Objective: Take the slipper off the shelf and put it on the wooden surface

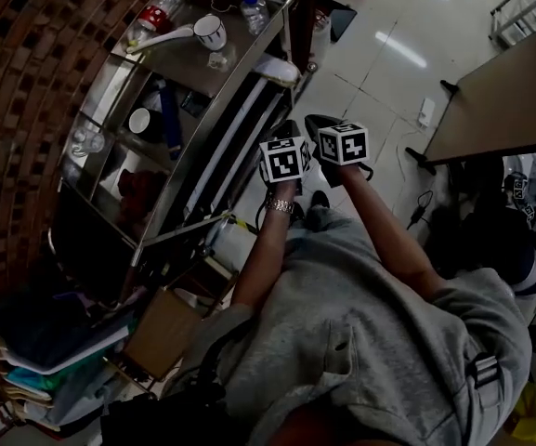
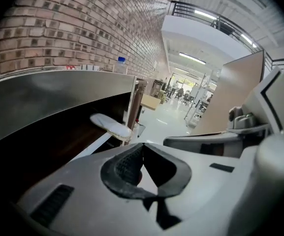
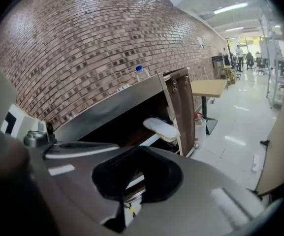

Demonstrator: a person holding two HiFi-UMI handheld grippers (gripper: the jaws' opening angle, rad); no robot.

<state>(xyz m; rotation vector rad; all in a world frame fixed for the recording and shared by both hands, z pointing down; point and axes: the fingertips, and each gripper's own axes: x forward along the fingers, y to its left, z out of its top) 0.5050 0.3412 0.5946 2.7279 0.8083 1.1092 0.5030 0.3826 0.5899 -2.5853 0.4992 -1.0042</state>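
My left gripper [image 2: 142, 150] and right gripper [image 3: 139, 152] are both closed, empty. The slipper [image 1: 277, 69] lies on the shelf [image 1: 214, 74] end, at 12 o'clock from my nearer left gripper, long axis crosswise.

Head view: jaws of left tool [image 1: 284, 159] and right tool [image 1: 343, 143] hidden under their marker cubes. Slipper [image 1: 278, 69] partly covered by the shelf [image 1: 214, 71] above. Lower shelf contents too dark to identify. Right gripper view: distant people [image 3: 240, 53] too small.
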